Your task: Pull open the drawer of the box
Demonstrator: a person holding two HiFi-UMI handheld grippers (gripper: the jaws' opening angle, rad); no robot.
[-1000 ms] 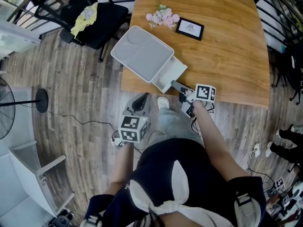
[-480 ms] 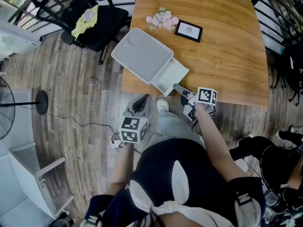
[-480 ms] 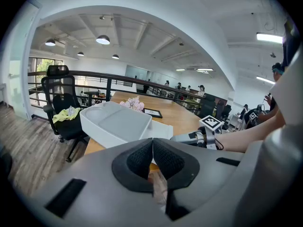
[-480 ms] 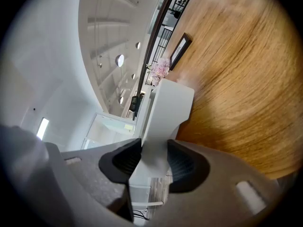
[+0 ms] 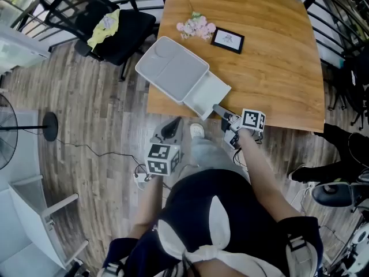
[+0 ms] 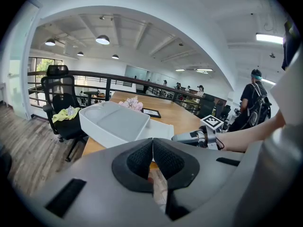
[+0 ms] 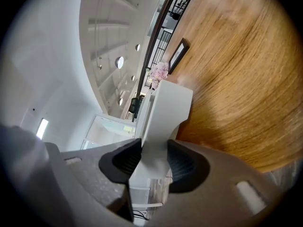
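Observation:
A white box (image 5: 173, 67) sits on the near left corner of the wooden table (image 5: 271, 56). Its drawer (image 5: 210, 91) stands pulled out toward me, past the table edge. My right gripper (image 5: 218, 108) is shut on the drawer's front end; in the right gripper view the white drawer (image 7: 165, 112) fills the gap between the pads of the right gripper (image 7: 154, 160). My left gripper (image 5: 171, 126) hangs below the table edge, apart from the box. In its own view the left gripper (image 6: 152, 143) is shut with nothing in it, and the box (image 6: 116, 124) lies ahead.
Pink flowers (image 5: 196, 23) and a small black picture frame (image 5: 228, 39) lie farther back on the table. A black chair (image 5: 124, 25) with a yellow cloth (image 5: 104, 23) stands at the left. A person's legs (image 5: 346, 152) are on the floor at the right.
The drawer and both grippers stand almost as before. A person at the right edge has moved across the floor.

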